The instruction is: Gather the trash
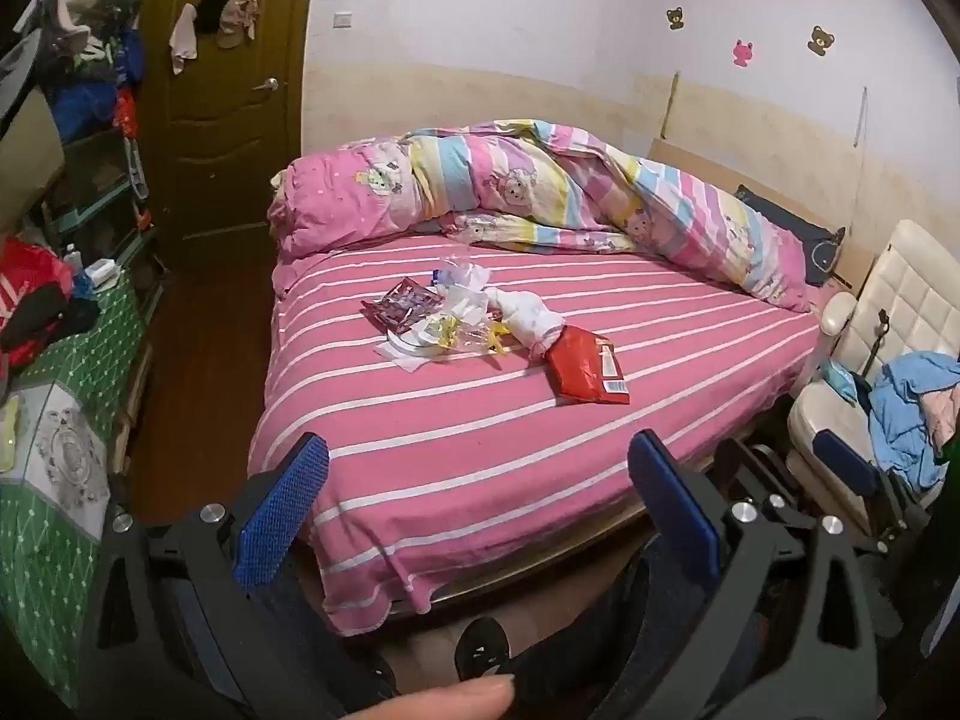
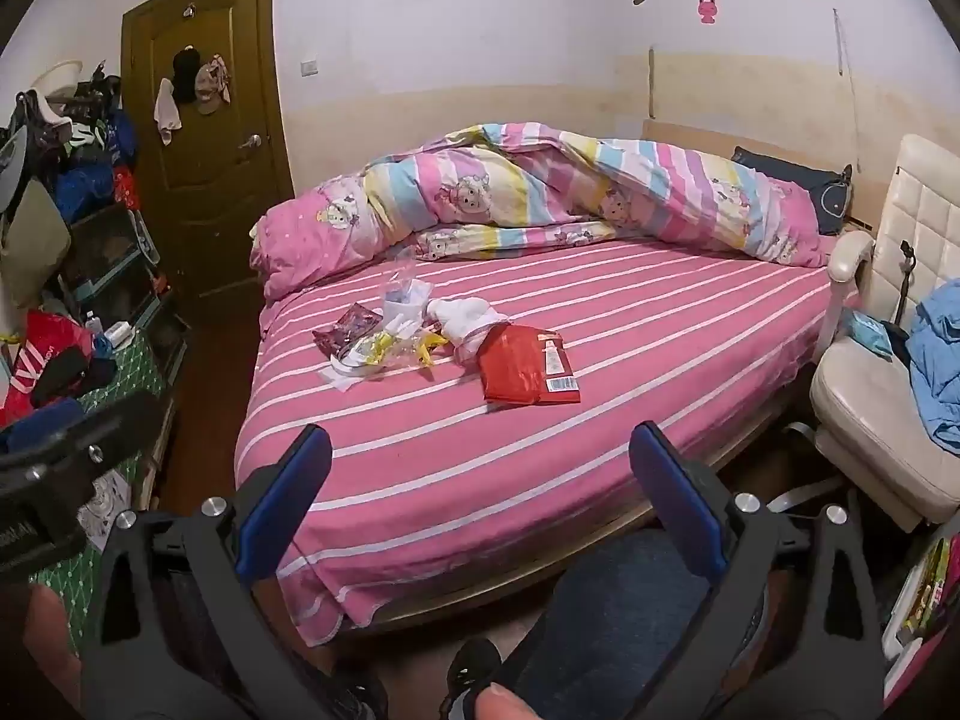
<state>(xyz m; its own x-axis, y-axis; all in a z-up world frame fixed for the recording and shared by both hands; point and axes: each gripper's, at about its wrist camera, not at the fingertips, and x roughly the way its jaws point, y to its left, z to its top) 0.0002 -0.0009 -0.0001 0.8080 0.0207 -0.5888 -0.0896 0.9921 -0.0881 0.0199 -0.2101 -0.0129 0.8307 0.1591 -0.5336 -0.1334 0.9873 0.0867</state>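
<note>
A heap of trash lies on the pink striped bed (image 1: 660, 324) (image 2: 660, 312): a red wrapper (image 1: 585, 366) (image 2: 522, 372), a dark purple packet (image 1: 399, 306) (image 2: 345, 327), crumpled white tissue (image 1: 528, 315) (image 2: 468, 312), clear plastic (image 1: 459, 276) (image 2: 408, 294) and yellow scraps (image 1: 447, 333) (image 2: 420, 345). My left gripper (image 1: 477, 450) hovers open over the bed's near edge, well short of the heap, nothing between its blue pads. My right gripper (image 2: 480, 444) is likewise open and empty, back from the trash. The right gripper's fingers (image 1: 846, 459) show at the left wrist view's right edge.
A rolled pink duvet (image 1: 540, 186) (image 2: 540, 192) lies along the bed's far side. A white padded chair (image 1: 870, 360) (image 2: 888, 348) with blue clothes stands on the right. A cluttered green-covered table (image 1: 66, 360) (image 2: 126, 372) and a brown door (image 1: 222, 90) are on the left. A person's leg and shoe (image 1: 480, 654) are below.
</note>
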